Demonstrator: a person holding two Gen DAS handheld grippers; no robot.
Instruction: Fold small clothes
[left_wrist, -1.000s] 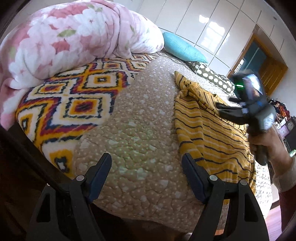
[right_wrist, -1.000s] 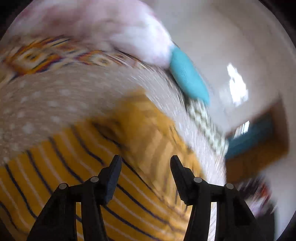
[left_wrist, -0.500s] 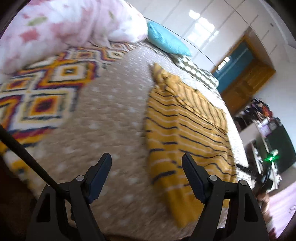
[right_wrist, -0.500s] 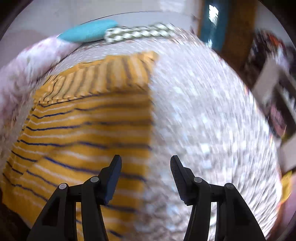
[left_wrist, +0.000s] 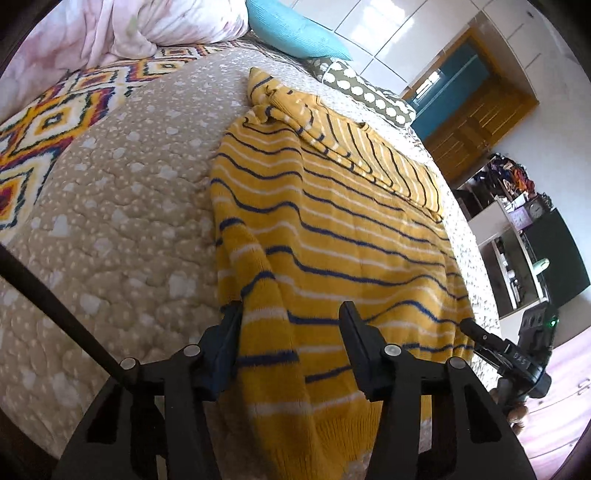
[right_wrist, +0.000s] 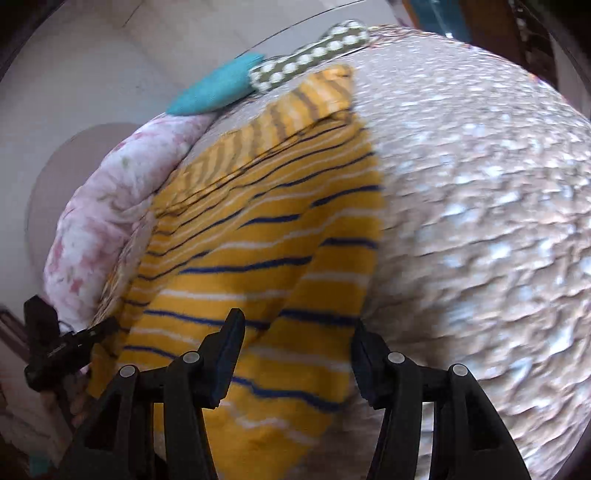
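The sweater (left_wrist: 332, 229) lies flat on the bed (left_wrist: 122, 206), its hem at 6 o'clock draped over the edge. The left gripper (left_wrist: 290, 343) and right gripper (right_wrist: 297, 350) straddle that hem, fingers spread. Pillows (left_wrist: 295, 29) sit at 12 o'clock.

Right wrist view motion-smeared: beige quilted bedspread (right_wrist: 480, 221) texture unreadable. Yellow knit sweater with navy and white stripes (left_wrist: 332, 229), near hem drops behind finger mounts, cut by bottom edge. Small cluttered shelf items (left_wrist: 511, 177) possibly clothes; too small.
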